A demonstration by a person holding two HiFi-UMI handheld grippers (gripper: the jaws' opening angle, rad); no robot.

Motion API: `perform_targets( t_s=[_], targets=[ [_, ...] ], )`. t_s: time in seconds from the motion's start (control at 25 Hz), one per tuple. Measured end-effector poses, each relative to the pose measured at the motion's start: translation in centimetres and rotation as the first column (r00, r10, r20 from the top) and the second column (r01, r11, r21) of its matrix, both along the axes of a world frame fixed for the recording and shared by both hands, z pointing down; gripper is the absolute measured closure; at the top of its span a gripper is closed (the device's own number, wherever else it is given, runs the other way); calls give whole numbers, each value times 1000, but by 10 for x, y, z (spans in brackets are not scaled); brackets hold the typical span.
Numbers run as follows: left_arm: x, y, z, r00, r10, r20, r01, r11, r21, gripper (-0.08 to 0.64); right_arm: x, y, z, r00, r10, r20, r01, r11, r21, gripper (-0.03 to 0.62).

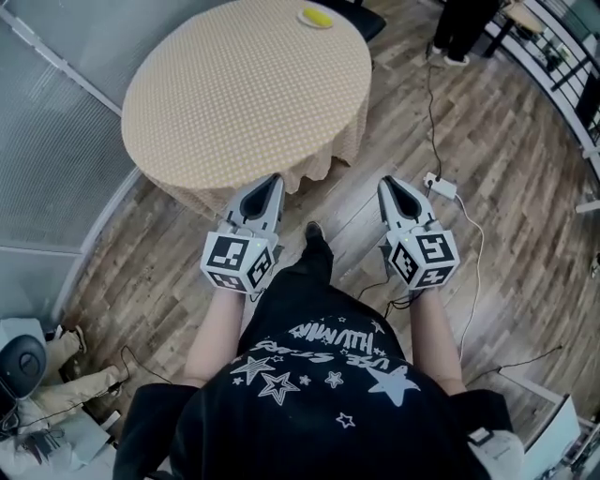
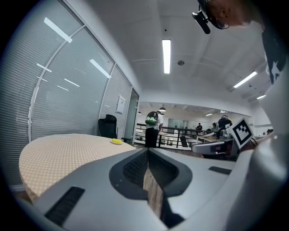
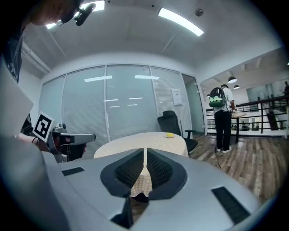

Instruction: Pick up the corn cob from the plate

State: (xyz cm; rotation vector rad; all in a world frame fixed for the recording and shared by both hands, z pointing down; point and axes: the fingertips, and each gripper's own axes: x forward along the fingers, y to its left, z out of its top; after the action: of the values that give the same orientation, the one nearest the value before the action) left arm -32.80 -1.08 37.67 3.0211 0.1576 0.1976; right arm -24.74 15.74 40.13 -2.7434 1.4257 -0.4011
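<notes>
The yellow corn cob [image 1: 316,16] lies on a small plate at the far edge of a round table [image 1: 234,103] covered in a beige checked cloth. It shows small in the left gripper view as the corn cob [image 2: 116,141] and in the right gripper view as the corn cob [image 3: 170,134]. My left gripper [image 1: 273,180] hangs at the table's near edge, shut and empty. My right gripper [image 1: 387,183] is over the wooden floor to the right of the table, also shut with nothing in it. Both are far from the corn and point toward the table.
A black office chair [image 3: 172,121] stands behind the table. A person with a green backpack [image 3: 222,118] stands by a railing at the far right. Cables and a white power strip [image 1: 441,187] lie on the floor. A glass wall with blinds [image 1: 47,141] runs along the left.
</notes>
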Motion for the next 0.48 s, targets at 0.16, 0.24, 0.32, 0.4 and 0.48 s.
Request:
perform_targets(
  t_s=[0.16,0.24,0.32,0.4,0.48],
  targets=[
    [49,-11,5,1000,27,8,-26,1000,-8,551,34,3,1,999,35,13,-35,999,-4,557],
    [71,-17,5,999,36,8,-36,999,-7,551,53,5,4,998,52,24,-52,999,-16,557],
    [92,-22,3,999,37,2,-37,999,0,551,75,5,3,997,68,35,-67,998,-17,557],
    [111,-28,3,999,37,6,-37,999,-2,551,96,3,0,996,81,38,-80,997,-12,557],
    [130,-35,6,999,40,17,-40,999,-13,551,115,-3,-2,995,88,42,-88,996,-13,557]
  ],
)
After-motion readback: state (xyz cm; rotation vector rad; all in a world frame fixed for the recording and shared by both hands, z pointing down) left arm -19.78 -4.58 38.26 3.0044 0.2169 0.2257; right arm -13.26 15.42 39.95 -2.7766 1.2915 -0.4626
